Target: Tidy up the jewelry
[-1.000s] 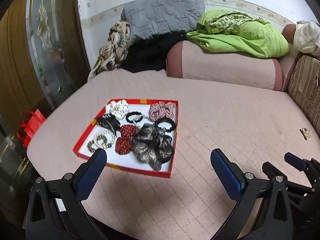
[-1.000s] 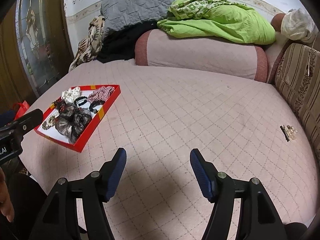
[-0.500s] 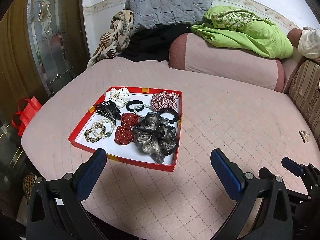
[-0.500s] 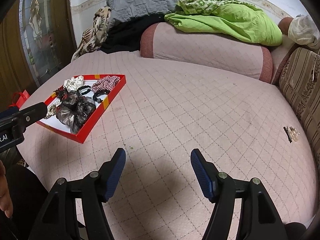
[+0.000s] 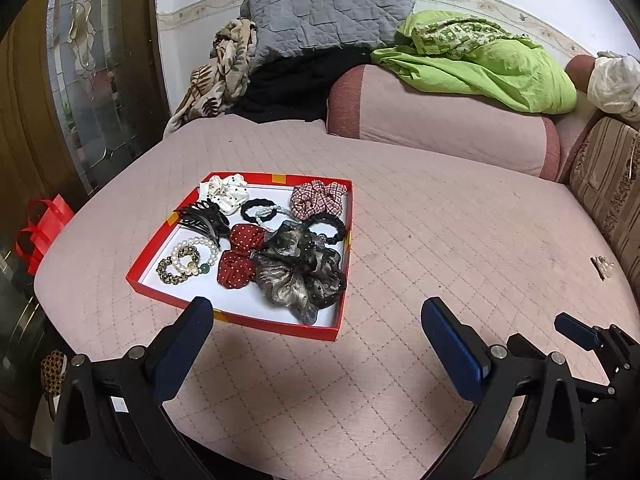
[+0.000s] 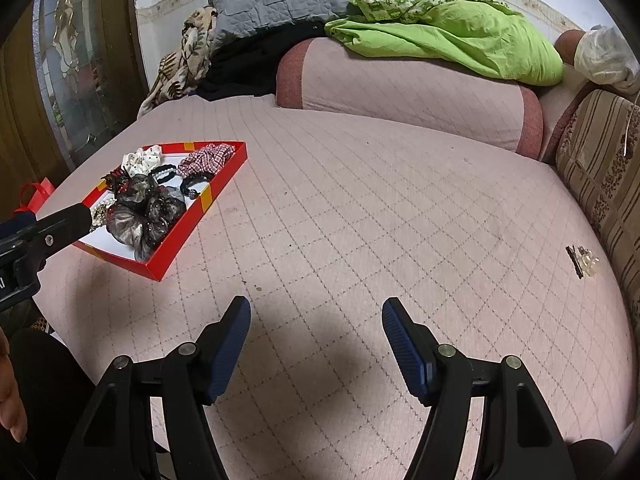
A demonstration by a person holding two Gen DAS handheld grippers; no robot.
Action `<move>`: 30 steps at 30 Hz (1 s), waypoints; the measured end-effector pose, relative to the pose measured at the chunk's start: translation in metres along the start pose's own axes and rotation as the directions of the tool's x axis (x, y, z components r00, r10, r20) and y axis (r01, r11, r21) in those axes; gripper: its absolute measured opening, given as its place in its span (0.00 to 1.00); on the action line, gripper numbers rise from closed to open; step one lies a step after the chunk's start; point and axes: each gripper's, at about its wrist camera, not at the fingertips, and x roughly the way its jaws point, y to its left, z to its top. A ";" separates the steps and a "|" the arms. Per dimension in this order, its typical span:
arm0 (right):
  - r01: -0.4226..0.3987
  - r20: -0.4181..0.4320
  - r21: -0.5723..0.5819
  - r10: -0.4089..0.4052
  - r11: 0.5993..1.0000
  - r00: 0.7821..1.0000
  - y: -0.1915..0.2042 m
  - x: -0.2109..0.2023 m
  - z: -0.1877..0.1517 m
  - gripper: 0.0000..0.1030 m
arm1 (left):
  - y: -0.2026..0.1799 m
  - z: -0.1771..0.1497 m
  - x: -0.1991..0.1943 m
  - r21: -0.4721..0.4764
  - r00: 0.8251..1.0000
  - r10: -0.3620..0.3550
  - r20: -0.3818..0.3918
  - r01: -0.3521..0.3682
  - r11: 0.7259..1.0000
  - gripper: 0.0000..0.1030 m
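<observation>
red tray (image 5: 336,332) sits centre-left of the left view, crammed with scrunchies and bead bracelets (image 5: 184,260). left gripper (image 5: 316,320) and right gripper (image 6: 316,316) both spread wide, empty, poised above bedding. stray hair clip (image 6: 582,260) far right, likely next.

Small clip (image 6: 582,260) near the bed's right edge, too tiny to make out. Beaded bracelets (image 6: 100,212) partly hidden behind the left tool (image 6: 52,232). White bundle (image 5: 616,82) cut off at right.
</observation>
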 end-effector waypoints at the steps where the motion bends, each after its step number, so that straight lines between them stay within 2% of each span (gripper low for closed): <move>1: 0.002 -0.001 0.000 -0.002 1.000 1.000 0.000 0.000 0.000 0.71 | 0.000 0.000 0.000 0.002 1.000 -0.002 0.001 0.002 1.000 1.00; 14: 0.026 -0.005 -0.014 -0.026 1.000 1.000 0.010 -0.003 0.000 0.74 | 0.005 -0.003 0.005 -0.005 1.000 0.005 -0.003 -0.005 1.000 1.00; 20: 0.035 -0.027 -0.028 -0.035 0.999 0.999 0.015 -0.002 0.008 0.74 | 0.018 0.000 0.012 -0.010 0.999 0.030 -0.012 -0.030 1.000 1.00; 26: 0.001 -0.055 -0.026 -0.002 1.000 0.998 0.021 0.007 0.022 0.75 | 0.064 0.018 0.024 -0.044 0.995 0.102 0.018 -0.101 0.994 1.00; 28: -0.027 -0.070 -0.041 0.024 0.999 0.997 0.029 0.014 0.028 0.75 | 0.090 0.028 0.032 -0.083 0.992 0.125 0.015 -0.123 0.989 1.00; 30: -0.064 -0.085 -0.045 0.060 0.997 0.995 0.037 0.024 0.037 0.75 | 0.117 0.037 0.042 -0.142 0.994 0.113 -0.003 -0.112 0.983 1.00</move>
